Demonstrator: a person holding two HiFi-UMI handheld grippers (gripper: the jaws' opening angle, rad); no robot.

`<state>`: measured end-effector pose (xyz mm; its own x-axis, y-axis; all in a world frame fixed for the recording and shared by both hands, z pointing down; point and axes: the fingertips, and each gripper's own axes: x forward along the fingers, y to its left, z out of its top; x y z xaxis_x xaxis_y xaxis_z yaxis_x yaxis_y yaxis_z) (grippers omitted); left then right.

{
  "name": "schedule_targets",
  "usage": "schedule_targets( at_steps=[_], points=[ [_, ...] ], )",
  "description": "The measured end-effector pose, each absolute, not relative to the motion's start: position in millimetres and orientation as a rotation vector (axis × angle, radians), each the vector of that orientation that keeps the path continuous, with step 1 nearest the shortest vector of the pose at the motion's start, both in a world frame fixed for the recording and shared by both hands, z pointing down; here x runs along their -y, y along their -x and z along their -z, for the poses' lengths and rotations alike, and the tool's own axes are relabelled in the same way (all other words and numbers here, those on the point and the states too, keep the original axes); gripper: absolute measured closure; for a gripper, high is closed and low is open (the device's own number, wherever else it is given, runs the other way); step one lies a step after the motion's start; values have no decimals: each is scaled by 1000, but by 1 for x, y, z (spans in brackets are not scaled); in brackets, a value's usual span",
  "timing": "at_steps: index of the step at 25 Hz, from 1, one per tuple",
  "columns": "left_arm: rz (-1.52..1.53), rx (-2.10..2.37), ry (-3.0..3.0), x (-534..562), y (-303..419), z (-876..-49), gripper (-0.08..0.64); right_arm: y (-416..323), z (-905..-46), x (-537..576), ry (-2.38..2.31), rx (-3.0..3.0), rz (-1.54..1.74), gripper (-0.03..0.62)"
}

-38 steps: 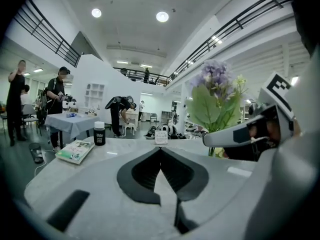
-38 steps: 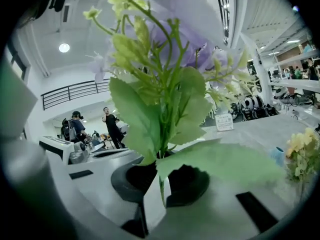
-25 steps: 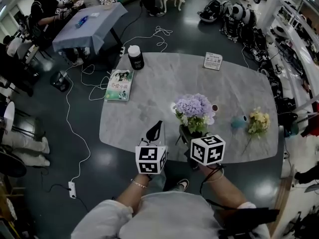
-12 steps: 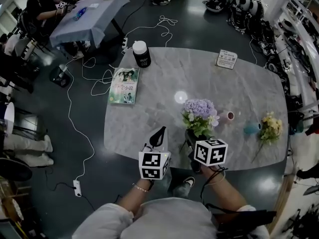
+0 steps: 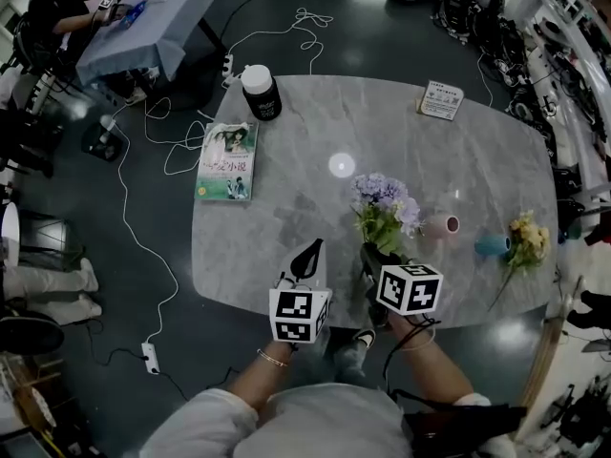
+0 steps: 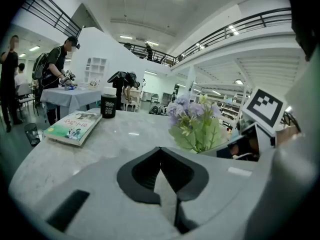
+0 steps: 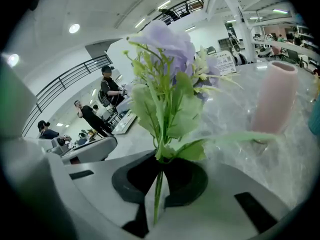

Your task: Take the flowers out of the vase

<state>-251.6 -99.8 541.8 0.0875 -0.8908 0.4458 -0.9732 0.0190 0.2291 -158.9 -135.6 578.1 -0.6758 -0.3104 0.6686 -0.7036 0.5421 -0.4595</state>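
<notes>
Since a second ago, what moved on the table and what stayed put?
The right hand-held gripper has just been closing on the purple flowers, on their stem, and drew the bunch a little away from the pink vase. The left hand-held gripper stays shut and empty. Book, black jar, card, teal vase and yellow flowers lie where they were.

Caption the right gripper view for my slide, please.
Right gripper, its fingers just closing, pinches the purple flower bunch by its stem, pink vase standing beside.
</notes>
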Motion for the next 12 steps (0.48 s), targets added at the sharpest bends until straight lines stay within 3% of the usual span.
schedule_targets(
  at_steps=[12],
  points=[
    [-246,1787,-1875,112,252,-568,551,156,-610,150,-865,2191,-1108,568]
  ],
)
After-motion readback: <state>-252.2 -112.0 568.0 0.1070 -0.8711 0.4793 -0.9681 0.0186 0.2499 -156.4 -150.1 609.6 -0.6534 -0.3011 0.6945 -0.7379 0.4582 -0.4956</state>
